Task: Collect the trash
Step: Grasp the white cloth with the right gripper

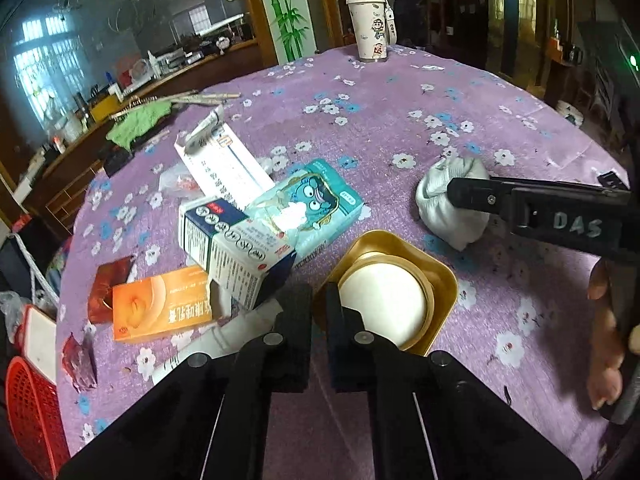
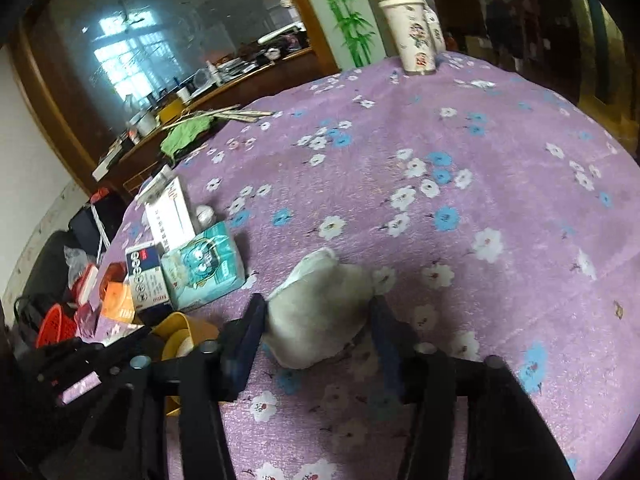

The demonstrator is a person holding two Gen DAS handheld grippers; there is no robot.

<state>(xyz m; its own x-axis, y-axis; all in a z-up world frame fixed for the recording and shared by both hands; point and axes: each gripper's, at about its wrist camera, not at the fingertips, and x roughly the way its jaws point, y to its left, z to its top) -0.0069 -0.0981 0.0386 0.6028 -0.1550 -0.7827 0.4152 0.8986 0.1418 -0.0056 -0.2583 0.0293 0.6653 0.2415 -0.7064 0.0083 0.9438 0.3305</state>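
Most of the trash is still spread over the purple floral counter (image 1: 460,112): a white carton (image 1: 224,160), a teal tissue pack (image 1: 320,200), a blue-and-white medicine box (image 1: 236,256), an orange box (image 1: 160,304) and red wrappers (image 1: 108,284). The left gripper (image 1: 319,300) has its jaws clenched on the near rim of a gold tray (image 1: 444,284), which holds a round cream-coloured piece. The right gripper (image 2: 320,320) straddles a crumpled white wad (image 2: 320,308); whether its jaws press it cannot be told. A red basket (image 1: 28,408) sits beyond the counter's edge, contents unseen.
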